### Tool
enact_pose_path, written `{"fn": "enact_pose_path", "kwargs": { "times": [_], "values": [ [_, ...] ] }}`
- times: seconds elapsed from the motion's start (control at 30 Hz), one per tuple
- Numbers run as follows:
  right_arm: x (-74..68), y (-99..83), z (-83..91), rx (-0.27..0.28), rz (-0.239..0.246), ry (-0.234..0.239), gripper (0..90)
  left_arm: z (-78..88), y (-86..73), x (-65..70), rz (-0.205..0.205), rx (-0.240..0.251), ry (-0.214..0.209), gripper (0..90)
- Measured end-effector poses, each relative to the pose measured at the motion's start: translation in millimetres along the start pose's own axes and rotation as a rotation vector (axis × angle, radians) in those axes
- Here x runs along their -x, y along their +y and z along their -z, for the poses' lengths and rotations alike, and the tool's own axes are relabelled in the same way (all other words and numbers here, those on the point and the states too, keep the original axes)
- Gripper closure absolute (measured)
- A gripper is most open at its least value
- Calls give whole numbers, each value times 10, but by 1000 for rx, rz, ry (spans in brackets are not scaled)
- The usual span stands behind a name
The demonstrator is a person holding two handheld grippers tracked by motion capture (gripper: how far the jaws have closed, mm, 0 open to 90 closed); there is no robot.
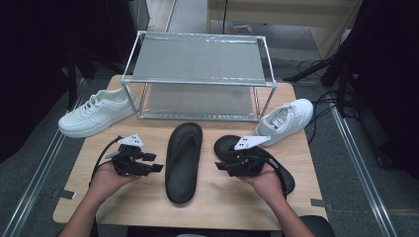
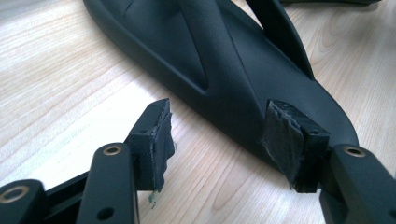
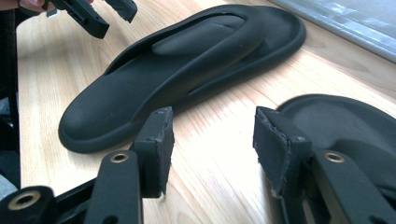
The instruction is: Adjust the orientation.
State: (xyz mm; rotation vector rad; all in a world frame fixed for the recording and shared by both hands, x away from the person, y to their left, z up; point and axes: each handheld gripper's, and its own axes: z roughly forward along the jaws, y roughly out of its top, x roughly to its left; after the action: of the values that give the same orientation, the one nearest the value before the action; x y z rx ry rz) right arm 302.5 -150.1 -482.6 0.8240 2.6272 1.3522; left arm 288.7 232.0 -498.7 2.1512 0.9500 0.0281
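Observation:
A black flip-flop [image 1: 184, 163] lies lengthwise in the middle of the wooden table [image 1: 217, 202]. A second black flip-flop [image 1: 226, 144] lies to its right, partly hidden under the right hand. My left gripper [image 1: 156, 163] is just left of the middle flip-flop and points at it, open. In the left gripper view the left gripper [image 2: 219, 121] has its pads apart beside the sole's edge [image 2: 224, 60], gripping nothing. My right gripper [image 3: 212, 126] is open over bare wood, between the middle flip-flop [image 3: 177, 60] and the second one [image 3: 345, 121].
A two-shelf metal rack [image 1: 197, 74] stands at the back of the table. One white sneaker [image 1: 96, 112] sits at the rack's left and another [image 1: 286, 118] at its right. The table's front edge is close to the forearms.

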Motion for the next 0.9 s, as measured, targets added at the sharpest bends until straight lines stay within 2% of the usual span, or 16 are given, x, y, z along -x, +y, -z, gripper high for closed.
{"fn": "enact_pose_path", "kwargs": {
  "times": [0.23,0.43,0.47,0.63,0.9],
  "values": [
    [37,-122,188,23,-24,-41,487,-32,106,-52,-1,4,0,401],
    [59,-196,285,28,-45,-70,496,-67,175,-105,5,14,-24,403],
    [61,-204,302,29,-48,-75,496,-82,190,-115,10,2,-29,404],
    [79,-265,416,45,-71,-104,501,-102,243,-121,-8,-5,-24,404],
    [117,-363,532,48,-89,-137,509,-89,265,-167,-1,6,-22,403]
  ]
}}
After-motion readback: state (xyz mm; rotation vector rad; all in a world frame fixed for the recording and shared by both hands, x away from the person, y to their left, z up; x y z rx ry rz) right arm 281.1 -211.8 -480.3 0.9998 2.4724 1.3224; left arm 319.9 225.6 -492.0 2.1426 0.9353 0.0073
